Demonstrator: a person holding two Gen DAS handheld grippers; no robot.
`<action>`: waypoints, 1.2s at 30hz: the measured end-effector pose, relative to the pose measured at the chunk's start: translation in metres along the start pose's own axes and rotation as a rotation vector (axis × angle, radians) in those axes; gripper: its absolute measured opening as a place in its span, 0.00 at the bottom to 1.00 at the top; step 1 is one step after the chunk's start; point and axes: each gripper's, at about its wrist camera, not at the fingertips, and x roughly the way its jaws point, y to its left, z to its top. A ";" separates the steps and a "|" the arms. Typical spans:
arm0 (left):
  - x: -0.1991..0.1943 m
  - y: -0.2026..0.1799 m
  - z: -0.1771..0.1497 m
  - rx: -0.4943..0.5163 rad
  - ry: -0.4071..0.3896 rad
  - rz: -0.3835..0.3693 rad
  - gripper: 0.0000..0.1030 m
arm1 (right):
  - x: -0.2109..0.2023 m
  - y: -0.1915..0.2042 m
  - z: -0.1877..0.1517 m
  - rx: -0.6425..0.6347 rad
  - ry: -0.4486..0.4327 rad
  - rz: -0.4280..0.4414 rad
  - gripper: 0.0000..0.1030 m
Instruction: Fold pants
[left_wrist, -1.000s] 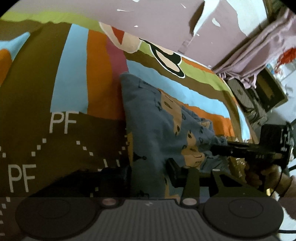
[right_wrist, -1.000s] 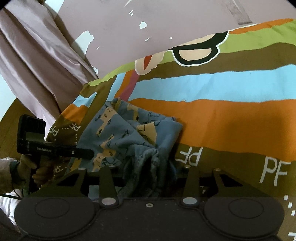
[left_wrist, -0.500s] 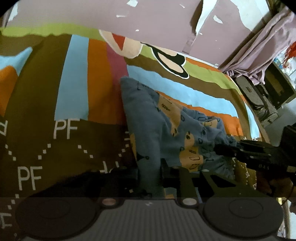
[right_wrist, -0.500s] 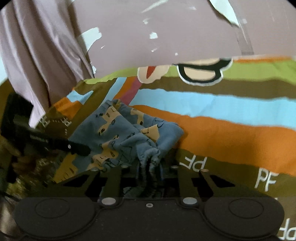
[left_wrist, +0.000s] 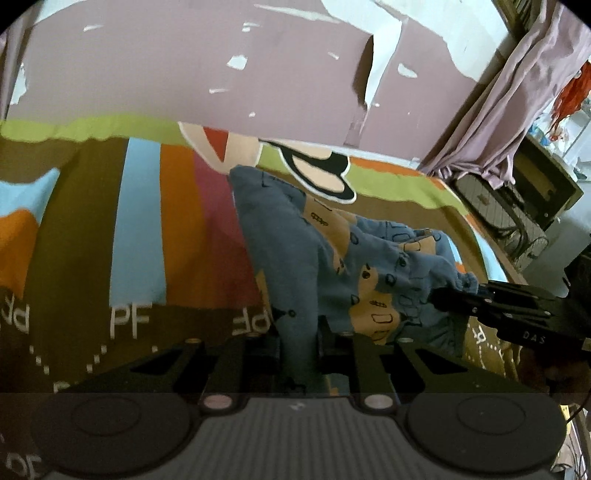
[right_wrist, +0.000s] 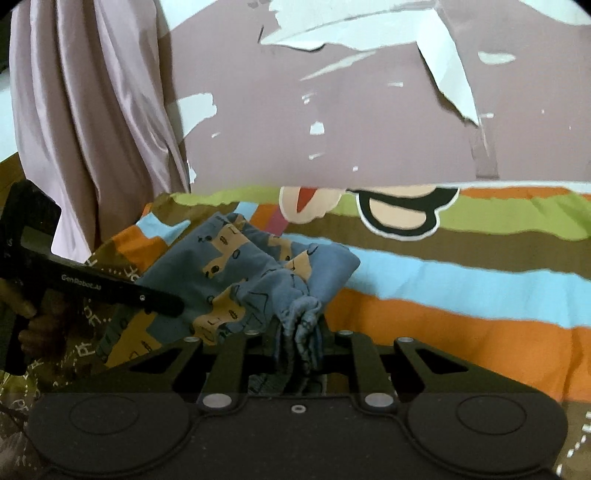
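The pants (left_wrist: 332, 251) are small, blue with tan cartoon prints, bunched on the striped bedspread (left_wrist: 140, 229). My left gripper (left_wrist: 299, 343) is shut on one edge of the pants. My right gripper (right_wrist: 299, 339) is shut on a gathered, elastic-looking edge of the pants (right_wrist: 251, 266). The right gripper also shows in the left wrist view (left_wrist: 454, 299), pinching cloth at the right. The left gripper also shows in the right wrist view (right_wrist: 162, 302), at the left of the pants. The cloth is lifted between both grippers.
A mauve wall with peeling paint (left_wrist: 221, 74) stands behind the bed. A mauve curtain (right_wrist: 92, 110) hangs at the bed's end. A dark box and a wire basket (left_wrist: 517, 206) sit beyond the bed's edge.
Both grippers have closed on the pants and risen, tilting up toward the wall. The cloth has lifted and stretched between them; more wall is in view.
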 end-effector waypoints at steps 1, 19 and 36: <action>0.000 -0.001 0.005 0.002 -0.008 -0.001 0.18 | 0.000 -0.001 0.006 -0.005 -0.011 -0.002 0.17; 0.061 0.041 0.105 -0.109 -0.099 0.040 0.18 | 0.102 -0.078 0.104 0.027 0.006 0.020 0.17; 0.077 0.055 0.091 -0.124 -0.075 0.142 0.56 | 0.107 -0.071 0.071 0.007 0.010 -0.146 0.59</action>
